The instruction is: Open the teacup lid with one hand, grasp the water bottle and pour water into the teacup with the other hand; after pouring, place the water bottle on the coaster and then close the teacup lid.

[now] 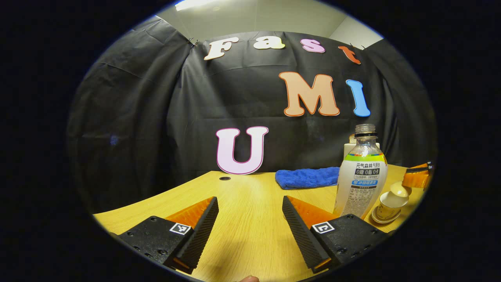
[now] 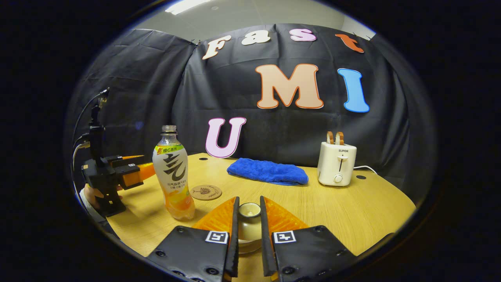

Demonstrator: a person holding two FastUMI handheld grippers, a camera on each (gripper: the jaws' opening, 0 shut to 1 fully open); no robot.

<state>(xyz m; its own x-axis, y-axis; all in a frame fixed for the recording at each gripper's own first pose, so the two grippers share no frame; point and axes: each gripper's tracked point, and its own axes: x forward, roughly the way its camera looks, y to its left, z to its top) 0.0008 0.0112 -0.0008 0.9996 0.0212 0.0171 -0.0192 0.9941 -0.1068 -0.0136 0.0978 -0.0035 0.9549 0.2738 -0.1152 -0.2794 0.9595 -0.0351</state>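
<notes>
while the left hand-held gripper [image 1: 250, 219] gapes, the right hand-held gripper [image 2: 249, 219] pinches the teacup lid [image 2: 249, 210].

Staged recording booth: black cloth wall [image 2: 129, 98] behind wooden table [image 2: 352, 211]; toaster [image 2: 336, 163] and blue towel [image 2: 268, 171] on table.

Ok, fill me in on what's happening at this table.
A person holds a gripper in each hand. The right gripper has its fingers closed around the teacup lid. The left gripper is open, empty, short of the water bottle, which stands uncapped on the table near the coaster. Nothing is being poured.
</notes>
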